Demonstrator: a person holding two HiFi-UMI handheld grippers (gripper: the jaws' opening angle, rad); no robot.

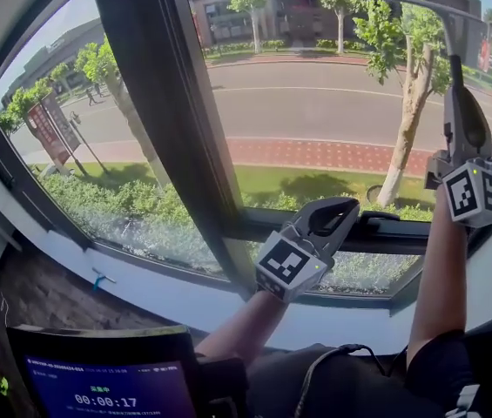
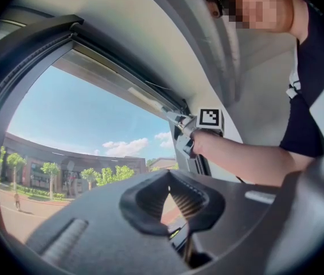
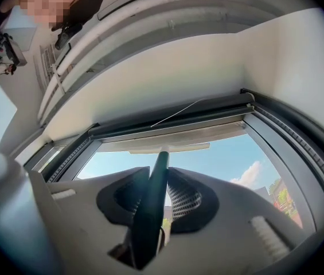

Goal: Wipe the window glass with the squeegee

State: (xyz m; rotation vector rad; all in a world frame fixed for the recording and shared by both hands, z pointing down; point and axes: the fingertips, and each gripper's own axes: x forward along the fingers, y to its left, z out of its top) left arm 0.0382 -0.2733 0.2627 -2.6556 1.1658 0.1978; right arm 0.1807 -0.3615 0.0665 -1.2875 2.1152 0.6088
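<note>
Right tongs point(image 3: 164, 195) pinch the squeegee point(image 3: 152, 211) up high to reach the window glass point(image 1: 333, 103) top; left tongs point(image 2: 170, 196) rest pressed together, empty.

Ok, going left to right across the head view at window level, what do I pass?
In order: red signboard outside → dark window post → left gripper, shut with nothing in it → leaning tree trunk outside → right gripper, raised and shut on the squeegee handle.
</note>
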